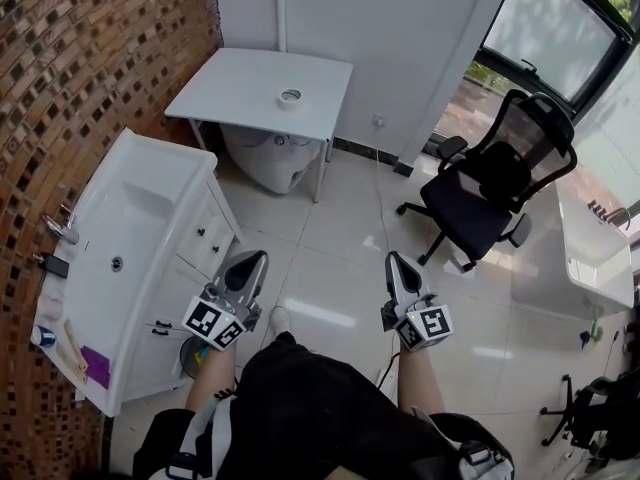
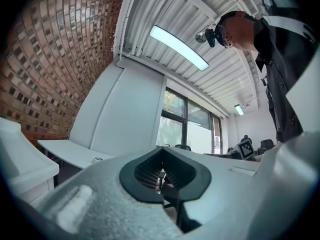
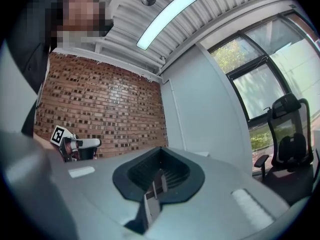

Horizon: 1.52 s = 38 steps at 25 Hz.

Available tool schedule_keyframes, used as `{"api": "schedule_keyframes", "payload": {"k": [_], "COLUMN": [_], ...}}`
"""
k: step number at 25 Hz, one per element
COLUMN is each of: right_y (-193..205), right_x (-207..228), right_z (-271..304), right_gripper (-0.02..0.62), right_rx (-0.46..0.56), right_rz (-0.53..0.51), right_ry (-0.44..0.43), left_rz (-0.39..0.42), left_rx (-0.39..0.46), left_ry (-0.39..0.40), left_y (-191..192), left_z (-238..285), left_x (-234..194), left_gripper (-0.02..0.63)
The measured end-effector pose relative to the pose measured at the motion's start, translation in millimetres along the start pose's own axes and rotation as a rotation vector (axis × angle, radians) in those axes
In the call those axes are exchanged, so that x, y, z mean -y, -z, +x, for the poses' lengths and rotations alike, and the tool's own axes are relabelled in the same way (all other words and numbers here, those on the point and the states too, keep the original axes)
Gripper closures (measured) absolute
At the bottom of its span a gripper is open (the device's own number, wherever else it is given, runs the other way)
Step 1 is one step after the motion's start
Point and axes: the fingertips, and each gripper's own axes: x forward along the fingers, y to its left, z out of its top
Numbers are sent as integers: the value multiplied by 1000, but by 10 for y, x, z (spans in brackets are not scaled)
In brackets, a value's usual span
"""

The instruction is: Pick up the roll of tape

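Note:
The roll of tape (image 1: pixel 290 97) is a small white ring lying flat on the white table (image 1: pixel 240 83) against the far wall. In the left gripper view the roll of tape (image 2: pixel 97 159) shows as a small disc on the tabletop, far ahead. My left gripper (image 1: pixel 257 259) and right gripper (image 1: pixel 392 259) are held side by side over the tiled floor, well short of the table, both pointing toward it. The jaws of each are shut with nothing between them, as the left gripper (image 2: pixel 162 170) and the right gripper (image 3: pixel 159 176) show in their own views.
A white washbasin cabinet (image 1: pixel 130 218) stands along the brick wall at the left. A black office chair (image 1: pixel 490 188) is on the right, with a white desk (image 1: pixel 590 258) beyond it. A rounded white object (image 1: pixel 270 158) sits under the table.

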Motion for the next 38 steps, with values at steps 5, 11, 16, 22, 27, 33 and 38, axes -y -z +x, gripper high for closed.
{"api": "schedule_keyframes", "payload": {"k": [5,11,16,22,27,33,38], "right_y": [-51,-84,-45,-10,40,141,221], "right_x": [65,123,121,142,145,87,26], "right_z": [412,901,1215,1515,1768,2024,2151], "right_gripper": [591,591,591,591,591,591,591], "right_rx": [0,-3,-15,-39,-44,-55,-58], "right_rz": [-22,-44,-41,-68,-76,-79,-55], "right_ry": [-1,-20,-25,-20,-13,-17,-21], "left_rz": [11,10,20,57,100,81,65], "left_rx": [11,29,28,-28,-96,-68,-66], "left_ry": [-14,-34,-32,-69,-91,-47,-57], "left_y": [-51,-91,-127,-49,34,-39,-16], "left_z": [173,396,560,709,833,875,864], "left_x": [-411,-851,-1153,-1497,-1738,-1908,-2085], "left_gripper": [604,604,606,605,604,604,604]}}
